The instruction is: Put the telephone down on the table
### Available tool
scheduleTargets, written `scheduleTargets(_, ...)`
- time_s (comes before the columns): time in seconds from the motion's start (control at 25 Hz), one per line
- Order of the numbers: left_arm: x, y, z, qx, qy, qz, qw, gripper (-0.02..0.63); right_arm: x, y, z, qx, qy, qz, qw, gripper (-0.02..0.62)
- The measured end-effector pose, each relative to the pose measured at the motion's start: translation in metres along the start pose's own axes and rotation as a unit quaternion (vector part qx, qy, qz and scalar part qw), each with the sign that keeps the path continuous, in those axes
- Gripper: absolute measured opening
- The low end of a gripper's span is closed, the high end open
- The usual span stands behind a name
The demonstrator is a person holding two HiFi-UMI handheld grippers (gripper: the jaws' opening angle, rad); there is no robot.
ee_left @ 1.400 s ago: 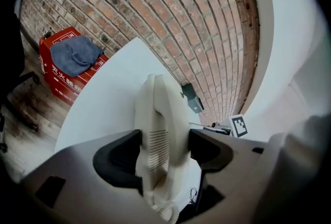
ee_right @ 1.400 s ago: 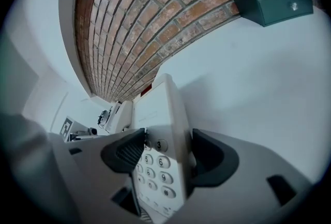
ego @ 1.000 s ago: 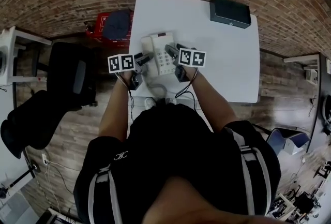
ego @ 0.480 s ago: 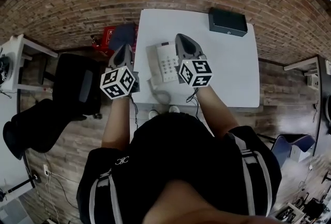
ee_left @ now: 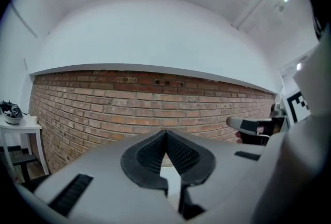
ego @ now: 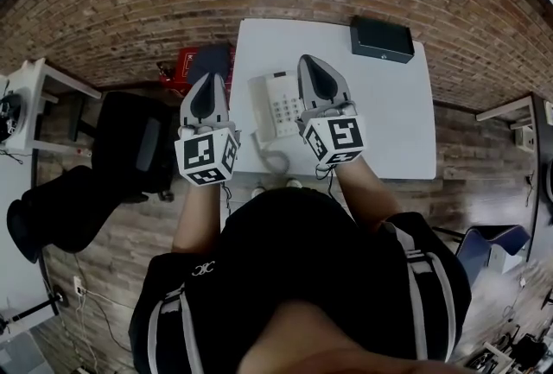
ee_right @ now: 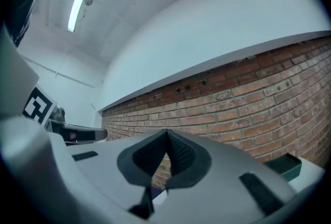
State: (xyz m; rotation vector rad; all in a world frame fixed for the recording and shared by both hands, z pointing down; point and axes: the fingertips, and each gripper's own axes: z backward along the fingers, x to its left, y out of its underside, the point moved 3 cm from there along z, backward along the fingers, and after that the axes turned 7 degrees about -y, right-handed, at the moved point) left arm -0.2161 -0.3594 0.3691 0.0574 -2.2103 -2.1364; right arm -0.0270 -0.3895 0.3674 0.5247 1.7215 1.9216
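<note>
The white telephone [ego: 278, 104] lies on the white worktop [ego: 389, 122]; the left tongs [ego: 209, 80] and the right tongs [ego: 310, 63] are held above, closed, empty; a black box [ego: 383, 38] sits in the far corner.

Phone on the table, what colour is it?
The phone is white. The head view shows it best.

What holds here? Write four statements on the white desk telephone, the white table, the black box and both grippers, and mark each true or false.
1. The white push-button desk telephone lies on the white square table. True.
2. The left gripper grips the telephone. False: its jaws are shut on nothing.
3. The right gripper is shut and empty. True.
4. The flat black box sits on the telephone. False: it lies apart, at the table's far right corner.
</note>
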Motion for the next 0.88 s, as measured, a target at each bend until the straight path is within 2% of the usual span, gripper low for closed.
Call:
scheduleTargets(0.24,-0.001,0.010,-0.002,0.036,0.008,0.033,0.9988,0.003,0.000,0.004,0.002,0.009,0.011,-0.012,1.000,-0.002)
scheduleTargets(0.44,-0.006,0.011,-0.002,0.037,0.015,0.025,0.9989,0.003,-0.005,0.008,0.001,0.012,0.022,-0.029,0.999,-0.002)
scheduleTargets(0.64,-0.004,0.011,-0.003,0.039,0.016,0.025,0.9988,0.003,-0.001,0.015,-0.003,0.023,0.013,-0.049,0.998,-0.002)
scheduleTargets(0.88,-0.001,0.014,-0.005,0.043,0.013,0.030,0.9985,0.003,0.006,0.016,-0.007,0.027,0.003,-0.043,0.999,-0.002)
